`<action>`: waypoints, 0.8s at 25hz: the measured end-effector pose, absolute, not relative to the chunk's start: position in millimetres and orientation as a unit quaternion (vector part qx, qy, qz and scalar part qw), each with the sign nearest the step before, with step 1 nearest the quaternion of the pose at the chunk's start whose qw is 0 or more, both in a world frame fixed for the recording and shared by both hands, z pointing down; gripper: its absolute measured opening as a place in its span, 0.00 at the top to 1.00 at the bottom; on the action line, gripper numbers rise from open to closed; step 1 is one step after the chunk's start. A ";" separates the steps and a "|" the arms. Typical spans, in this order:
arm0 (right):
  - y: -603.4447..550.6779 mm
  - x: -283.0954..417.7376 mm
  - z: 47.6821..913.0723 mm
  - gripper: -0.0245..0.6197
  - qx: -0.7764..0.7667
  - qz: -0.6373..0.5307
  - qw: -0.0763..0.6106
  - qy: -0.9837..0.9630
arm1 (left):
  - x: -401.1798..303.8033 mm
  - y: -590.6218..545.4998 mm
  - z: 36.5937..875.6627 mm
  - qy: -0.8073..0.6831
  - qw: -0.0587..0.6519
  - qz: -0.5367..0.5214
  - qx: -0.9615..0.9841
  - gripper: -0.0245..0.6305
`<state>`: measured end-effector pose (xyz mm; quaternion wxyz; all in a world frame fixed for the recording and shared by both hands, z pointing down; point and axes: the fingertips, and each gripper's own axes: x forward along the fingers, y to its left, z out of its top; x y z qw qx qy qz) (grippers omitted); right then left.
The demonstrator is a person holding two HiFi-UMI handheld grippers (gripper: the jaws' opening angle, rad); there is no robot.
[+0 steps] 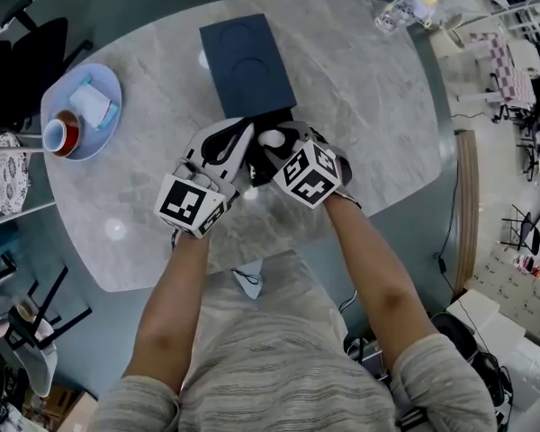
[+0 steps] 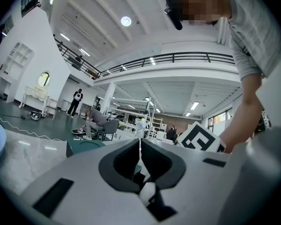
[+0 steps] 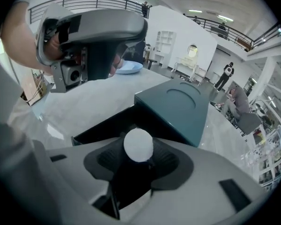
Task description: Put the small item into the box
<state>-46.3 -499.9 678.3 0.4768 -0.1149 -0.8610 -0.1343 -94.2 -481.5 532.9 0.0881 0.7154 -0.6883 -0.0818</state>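
Observation:
A small white ball (image 3: pixel 138 145) sits pinched between the pads of my right gripper (image 3: pixel 138 149), which is shut on it. In the head view the ball (image 1: pixel 272 139) shows at the centre of the table, just in front of the dark blue box. The box's open tray (image 3: pixel 103 125) lies right under the ball, and its lid (image 3: pixel 178 104) rests behind it; from above the lid (image 1: pixel 246 61) covers the far part. My left gripper (image 2: pixel 140 146) is beside the right one, jaws closed together with nothing visible between them. The left gripper (image 1: pixel 237 144) hovers at the box's near left corner.
A blue plate (image 1: pixel 103 84) holding a red cup (image 1: pixel 61 135) and a white packet stands at the table's left edge. A clear bottle (image 1: pixel 398 12) lies at the far right. The grey marble table (image 1: pixel 369 124) ends close to the person's body.

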 end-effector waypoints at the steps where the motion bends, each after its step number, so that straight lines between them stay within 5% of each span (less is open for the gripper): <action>1: -499.3 -47.0 678.8 0.67 -0.117 -0.139 0.479 -0.859 | -94.1 -481.2 532.2 -0.688 0.088 -0.082 0.716 0.93; 20: -495.9 -52.2 681.6 0.64 -0.105 -0.129 0.479 -0.862 | -94.1 -474.2 528.1 -0.688 0.087 -0.088 0.715 0.93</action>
